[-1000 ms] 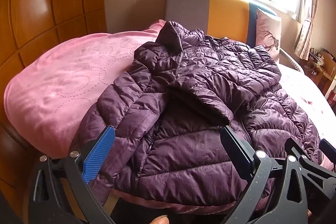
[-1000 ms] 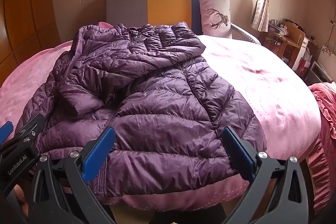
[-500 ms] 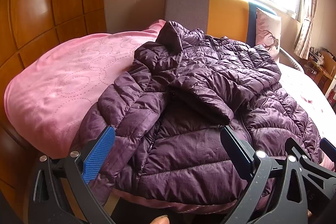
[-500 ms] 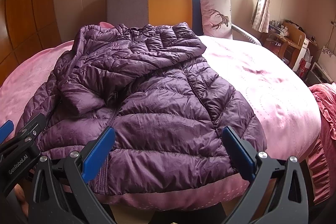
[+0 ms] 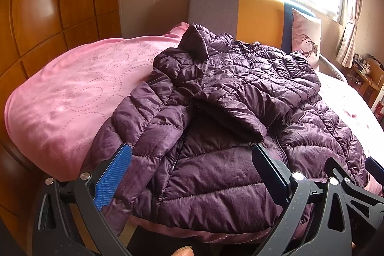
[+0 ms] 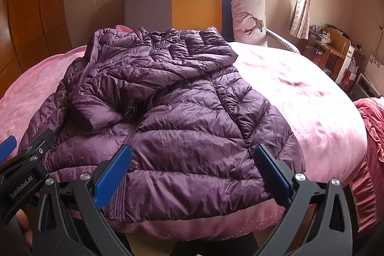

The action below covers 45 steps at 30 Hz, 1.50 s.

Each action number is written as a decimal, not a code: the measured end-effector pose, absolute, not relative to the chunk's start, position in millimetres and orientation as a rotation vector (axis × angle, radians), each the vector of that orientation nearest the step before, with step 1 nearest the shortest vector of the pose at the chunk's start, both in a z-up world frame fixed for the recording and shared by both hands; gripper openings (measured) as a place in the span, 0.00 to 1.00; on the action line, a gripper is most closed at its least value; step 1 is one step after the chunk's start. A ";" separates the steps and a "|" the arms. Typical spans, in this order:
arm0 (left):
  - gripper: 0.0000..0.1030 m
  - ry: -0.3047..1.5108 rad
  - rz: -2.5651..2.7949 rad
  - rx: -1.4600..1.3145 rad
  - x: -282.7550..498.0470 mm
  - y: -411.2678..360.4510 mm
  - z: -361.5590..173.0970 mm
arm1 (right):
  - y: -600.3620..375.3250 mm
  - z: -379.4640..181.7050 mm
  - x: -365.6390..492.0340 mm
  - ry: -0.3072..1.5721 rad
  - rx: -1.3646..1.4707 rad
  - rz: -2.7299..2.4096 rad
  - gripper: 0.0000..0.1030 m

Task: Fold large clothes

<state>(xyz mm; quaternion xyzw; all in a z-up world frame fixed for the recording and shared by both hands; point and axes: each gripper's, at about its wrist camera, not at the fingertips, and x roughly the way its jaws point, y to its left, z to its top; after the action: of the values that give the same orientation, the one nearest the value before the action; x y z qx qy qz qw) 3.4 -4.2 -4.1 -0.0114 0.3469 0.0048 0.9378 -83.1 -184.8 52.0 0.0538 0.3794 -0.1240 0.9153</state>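
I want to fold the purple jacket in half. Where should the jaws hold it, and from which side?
Probably the bottom hem of the purple jacket, one gripper per corner, coming from the near bed edge: it lies flat there, closest to both open grippers, left and right.

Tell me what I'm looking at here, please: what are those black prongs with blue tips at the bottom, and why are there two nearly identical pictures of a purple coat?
The prongs are two hand-held grippers, simple two-finger tongs that a person carries, one in each hand; there is no robot arm. Each carries a wide-angle camera looking forward along its fingers, so you get two pictures: one from the left gripper, one from the right gripper. That lens bends the room's edges.

On the bed, over a pink bedspread, lies a purple quilted jacket, front up, with one sleeve folded across its chest. A deer-print pillow leans against the headboard.

Nothing is held: both grippers are open and hover at the jacket's hem, near the foot of the bed. In the right view the left gripper shows at the lower left edge.
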 end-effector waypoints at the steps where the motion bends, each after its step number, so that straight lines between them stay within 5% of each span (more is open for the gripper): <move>1: 0.96 0.709 0.009 -0.024 3.4 -4.1 -3.9 | -184.4 52.1 -82.6 0.781 0.109 -0.254 0.98; 37: 0.96 0.872 -0.080 -0.136 43.4 62.4 -38.0 | -138.4 64.4 -11.2 0.728 0.025 0.196 0.98; 40: 0.94 0.887 -0.088 -0.144 46.5 69.5 -47.1 | -109.0 50.7 15.4 0.779 -0.070 0.275 0.78; 41: 0.89 0.896 -0.084 -0.134 48.4 70.1 -49.2 | -98.3 41.4 26.1 0.810 -0.122 0.284 0.63; 42: 0.77 0.906 -0.070 -0.122 51.1 71.6 -51.9 | -91.7 31.8 36.0 0.851 -0.152 0.297 0.47; 44: 0.64 0.935 -0.054 -0.121 55.6 76.5 -54.4 | -86.6 14.8 51.2 0.928 -0.168 0.326 0.30; 45: 0.50 0.939 -0.060 -0.131 58.1 81.4 -52.6 | -87.2 15.2 53.6 0.926 -0.166 0.315 0.21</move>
<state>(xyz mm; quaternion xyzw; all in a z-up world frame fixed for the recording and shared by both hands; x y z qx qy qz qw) 58.1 81.4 -52.6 -0.0631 0.4522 -0.0288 0.8892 53.6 -87.2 15.2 -0.0796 0.4441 0.1510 0.8796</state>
